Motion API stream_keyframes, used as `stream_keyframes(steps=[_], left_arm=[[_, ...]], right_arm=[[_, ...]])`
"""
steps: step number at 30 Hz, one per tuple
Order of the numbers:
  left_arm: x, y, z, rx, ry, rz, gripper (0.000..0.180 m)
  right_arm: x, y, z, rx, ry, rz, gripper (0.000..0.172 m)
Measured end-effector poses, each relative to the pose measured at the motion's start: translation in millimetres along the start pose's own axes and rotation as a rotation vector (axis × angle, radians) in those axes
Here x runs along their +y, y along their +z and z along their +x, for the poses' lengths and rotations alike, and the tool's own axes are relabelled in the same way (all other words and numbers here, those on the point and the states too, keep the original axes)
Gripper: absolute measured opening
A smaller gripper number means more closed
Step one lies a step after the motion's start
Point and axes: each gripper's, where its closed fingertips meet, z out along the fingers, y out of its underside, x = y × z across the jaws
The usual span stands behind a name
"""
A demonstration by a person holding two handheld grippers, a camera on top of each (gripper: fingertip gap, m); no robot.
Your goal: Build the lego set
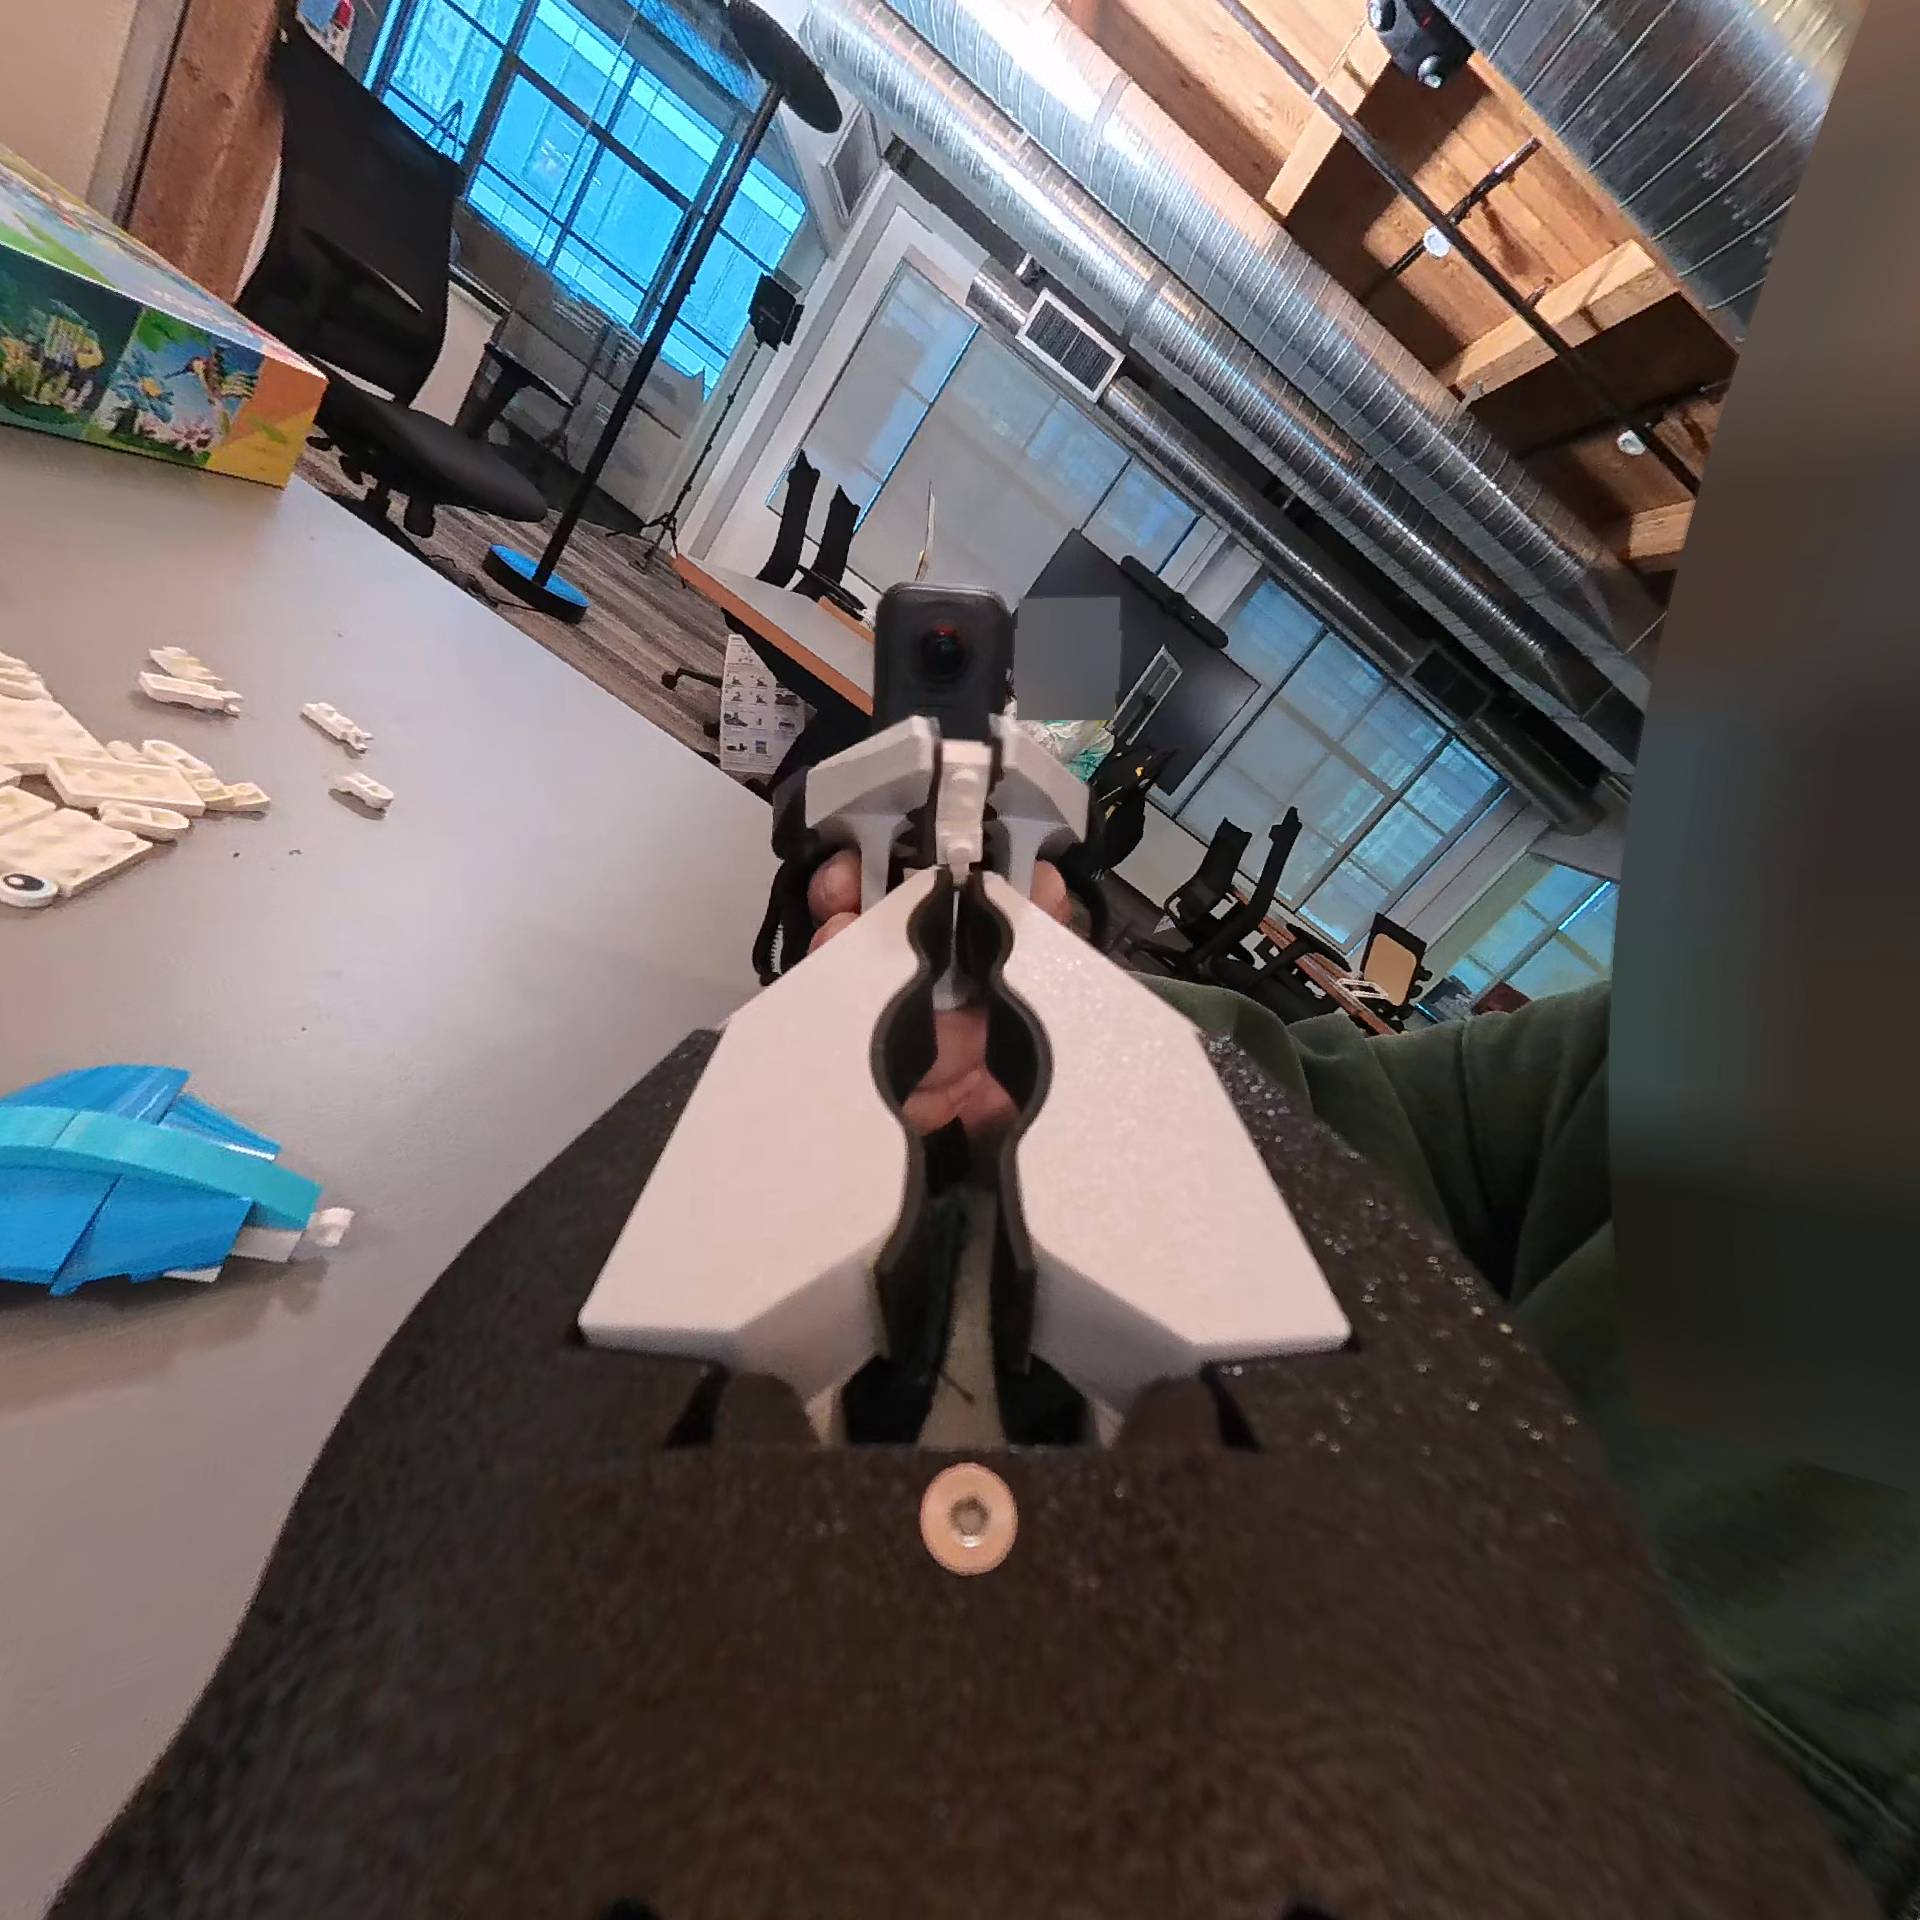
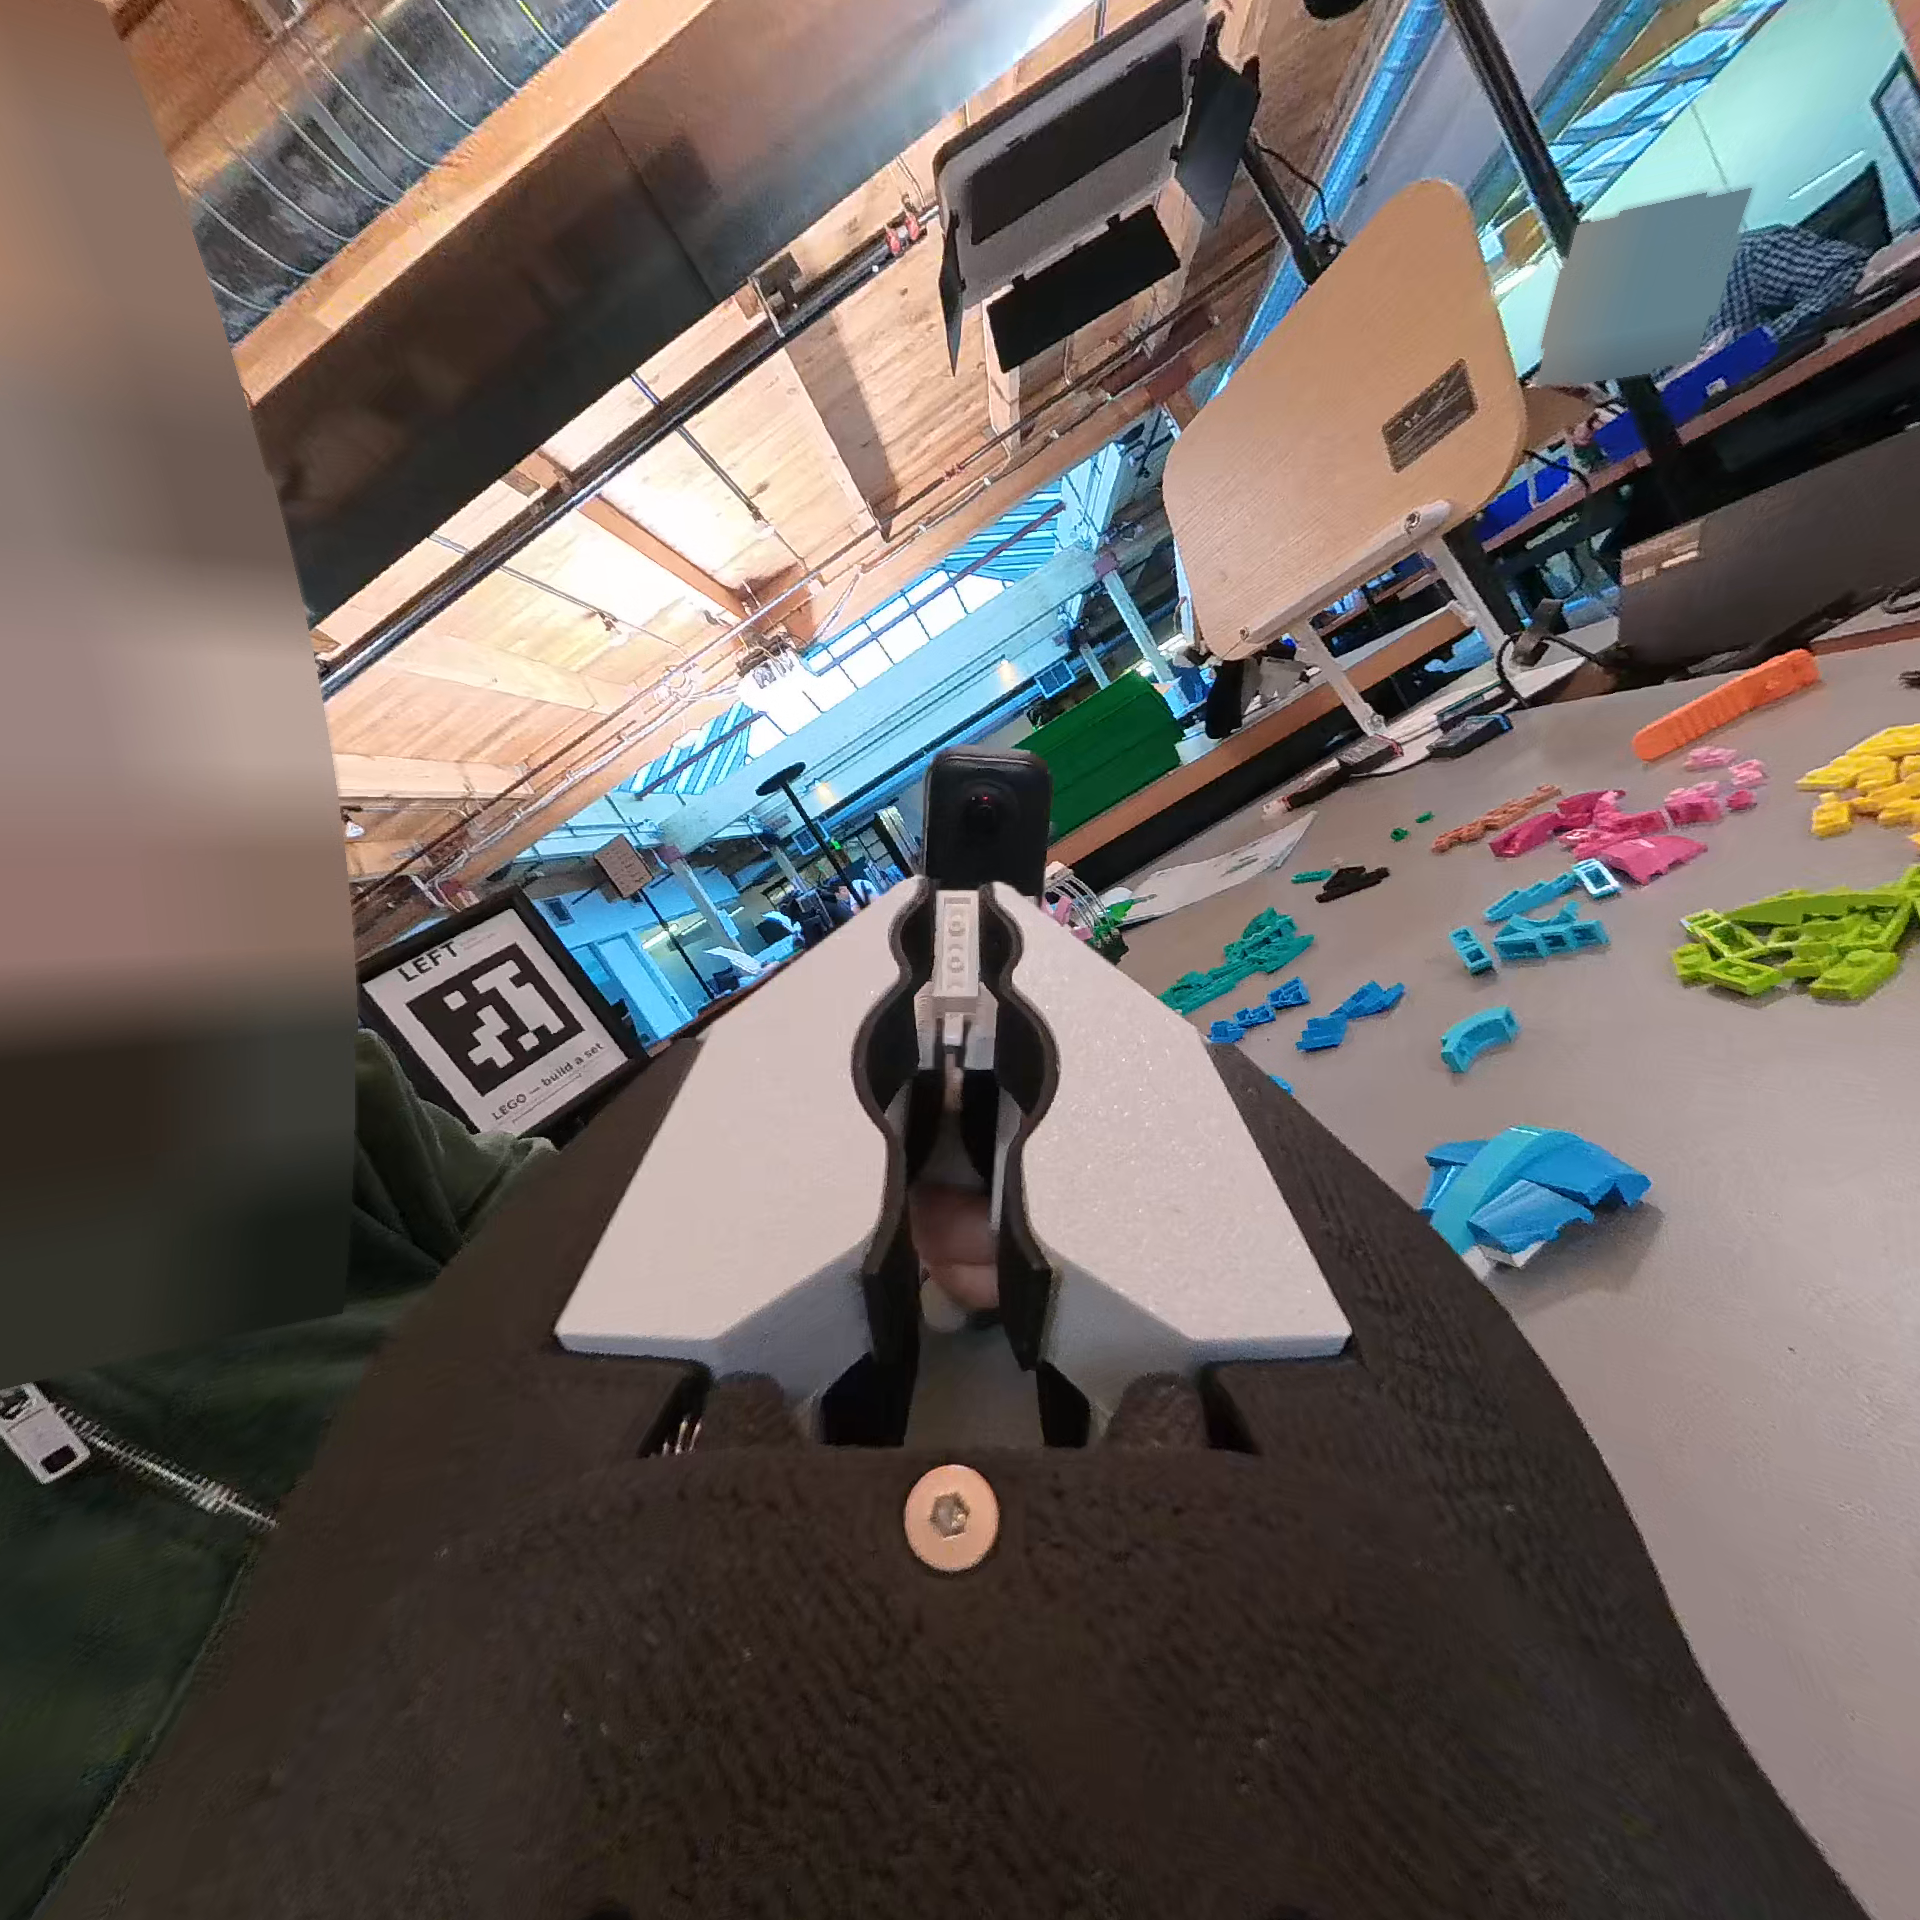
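Note:
Both grippers are held up above the grey table (image 1: pixel 436 935), tip to tip and facing each other. My left gripper (image 1: pixel 956 888) is shut, with a thin white sliver of a brick piece (image 1: pixel 952 935) pinched edge-on between its pads. My right gripper (image 2: pixel 954 904) is shut on a narrow white studded brick piece (image 2: pixel 954 956). The left wrist view shows the right gripper (image 1: pixel 961 748) straight ahead, with its white piece (image 1: pixel 961 805) pointing down and its end meeting my left fingertips. In the right wrist view, the left gripper's fingers are hidden behind my own; only its black camera (image 2: pixel 987 821) shows.
A blue brick model (image 1: pixel 135 1174) lies on the table and also shows in the right wrist view (image 2: pixel 1538 1184). Loose white pieces (image 1: pixel 94 779) and a colourful box (image 1: pixel 135 353) lie to the left. Piles of blue (image 2: pixel 1538 935), green (image 2: pixel 1808 935), pink (image 2: pixel 1621 831) and yellow (image 2: pixel 1870 790) pieces lie to the right. Only a small space, under 4 cm, lies between the two pairs of fingers.

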Motion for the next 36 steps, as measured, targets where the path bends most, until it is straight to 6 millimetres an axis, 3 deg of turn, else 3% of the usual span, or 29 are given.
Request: stream_keyframes(steps=[11,36], left_arm=[[-3.0,3.4,-0.8,-0.016,0.037,0.043,0.0],[-8.1,1.0,-1.3,-0.057,0.104,0.065,0.001]], right_arm=[[-4.6,-1.5,0.6,-0.009,0.053,0.095,0.008],[-10.5,-6.3,5.7,0.016,0.039,0.105,0.008]])
